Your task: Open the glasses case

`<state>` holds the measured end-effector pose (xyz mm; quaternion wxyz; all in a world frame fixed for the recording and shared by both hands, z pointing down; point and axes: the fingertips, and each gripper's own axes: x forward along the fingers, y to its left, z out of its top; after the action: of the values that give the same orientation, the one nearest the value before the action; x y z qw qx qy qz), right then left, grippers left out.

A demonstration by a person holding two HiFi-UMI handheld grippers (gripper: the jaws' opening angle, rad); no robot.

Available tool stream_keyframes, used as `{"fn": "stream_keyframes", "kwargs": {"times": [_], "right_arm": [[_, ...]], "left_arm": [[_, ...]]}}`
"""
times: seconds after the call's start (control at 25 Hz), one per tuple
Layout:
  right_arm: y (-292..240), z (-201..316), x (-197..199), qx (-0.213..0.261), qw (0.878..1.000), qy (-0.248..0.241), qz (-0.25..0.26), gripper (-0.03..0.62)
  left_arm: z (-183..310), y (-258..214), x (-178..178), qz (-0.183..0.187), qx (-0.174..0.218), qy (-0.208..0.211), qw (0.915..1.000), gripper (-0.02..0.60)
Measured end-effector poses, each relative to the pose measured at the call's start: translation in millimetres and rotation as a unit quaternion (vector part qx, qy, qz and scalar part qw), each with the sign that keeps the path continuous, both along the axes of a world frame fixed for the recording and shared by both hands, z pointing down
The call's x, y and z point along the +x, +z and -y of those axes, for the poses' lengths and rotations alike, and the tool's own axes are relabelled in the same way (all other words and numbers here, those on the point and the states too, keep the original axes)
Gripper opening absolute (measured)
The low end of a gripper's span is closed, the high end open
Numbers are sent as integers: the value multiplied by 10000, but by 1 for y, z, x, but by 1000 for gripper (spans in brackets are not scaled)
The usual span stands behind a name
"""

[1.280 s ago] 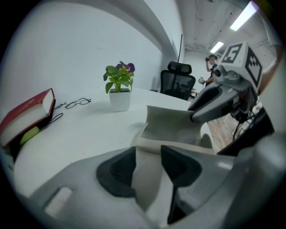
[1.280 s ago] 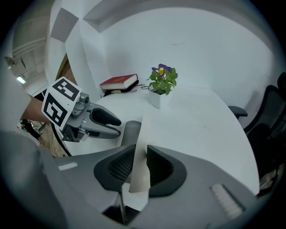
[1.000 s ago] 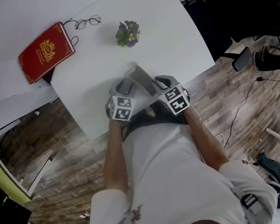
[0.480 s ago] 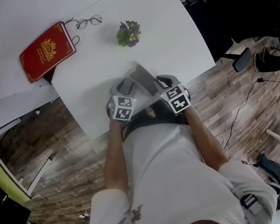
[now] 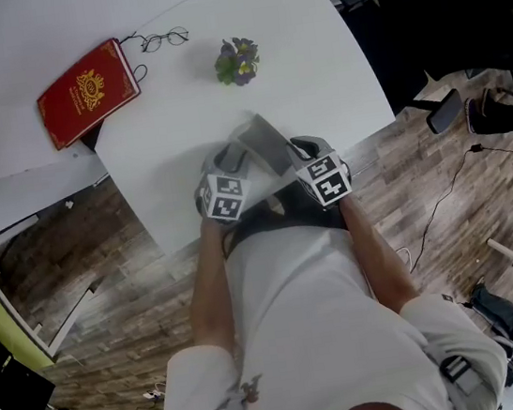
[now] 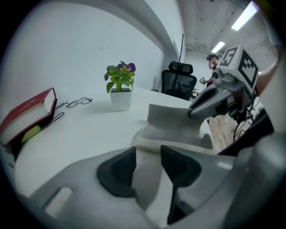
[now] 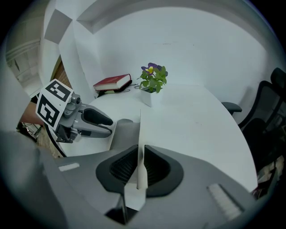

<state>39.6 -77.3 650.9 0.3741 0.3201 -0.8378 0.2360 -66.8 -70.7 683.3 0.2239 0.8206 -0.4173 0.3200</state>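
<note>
The grey glasses case [image 5: 262,146] lies at the near edge of the white table [image 5: 312,59], held between both grippers. My left gripper [image 5: 234,158] is shut on the case's pale body [image 6: 172,123], and its dark pads [image 6: 117,172] press the body from both sides. My right gripper [image 5: 294,150] holds the case's thin flap [image 7: 140,143], which stands up edge-on. Its jaws are closing the last bit, with both pads [image 7: 154,169] tight on the flap. Each gripper shows in the other's view: the right gripper [image 6: 210,100] and the left gripper [image 7: 106,126].
A red book [image 5: 86,92] lies at the table's far left corner, with a pair of glasses [image 5: 160,40] beside it. A small potted plant [image 5: 236,60] stands behind the case. A black office chair [image 5: 430,23] is off the table's right side. The person's torso is close against the near edge.
</note>
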Motion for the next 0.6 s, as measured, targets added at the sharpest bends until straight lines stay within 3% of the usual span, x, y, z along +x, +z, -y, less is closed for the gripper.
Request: {"fn": "stream_keyframes", "kwargs": {"times": [0.6], "right_arm": [[9,2,12,39,9996,113,-248,43]], "left_arm": [[0,1,-1,63,14,-6,10000,166]]}}
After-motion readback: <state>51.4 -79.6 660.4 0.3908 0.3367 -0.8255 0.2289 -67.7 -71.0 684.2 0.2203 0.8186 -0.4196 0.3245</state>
